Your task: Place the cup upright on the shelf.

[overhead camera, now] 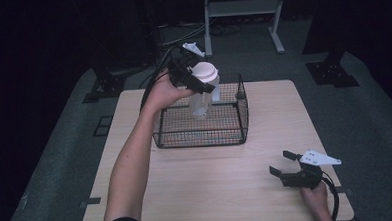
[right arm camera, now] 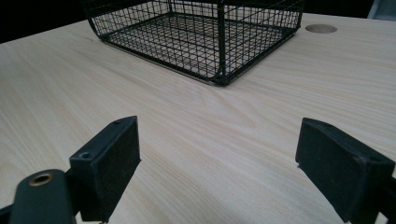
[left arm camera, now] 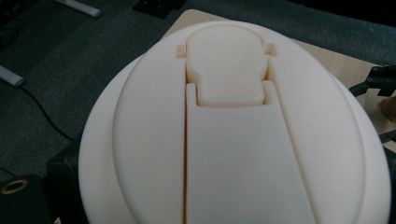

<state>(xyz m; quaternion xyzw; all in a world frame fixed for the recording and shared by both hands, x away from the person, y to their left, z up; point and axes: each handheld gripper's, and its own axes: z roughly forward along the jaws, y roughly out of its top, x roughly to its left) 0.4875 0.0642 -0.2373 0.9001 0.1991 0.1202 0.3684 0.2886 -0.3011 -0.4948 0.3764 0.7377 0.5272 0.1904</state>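
Observation:
A clear plastic bottle (overhead camera: 201, 100) with a cream flip-top lid (overhead camera: 205, 71) hangs upright over the black wire basket (overhead camera: 200, 138) at the back of the wooden table (overhead camera: 212, 185). My left gripper (overhead camera: 197, 84) is shut on it just under the lid. In the left gripper view the lid (left arm camera: 233, 130) sits very close and hides most of my jaws. My right gripper (overhead camera: 281, 163) rests low near the table's front right corner, open with nothing between its fingers (right arm camera: 109, 163). The basket (right arm camera: 205, 42) stands ahead of it, apart from it.
A round hole (right arm camera: 321, 28) is set in the tabletop beyond the basket. Behind the table stand a metal frame (overhead camera: 242, 8) and dark stands on grey carpet, with cables (overhead camera: 181, 36) on the floor. Bare wood lies between the basket and the right gripper.

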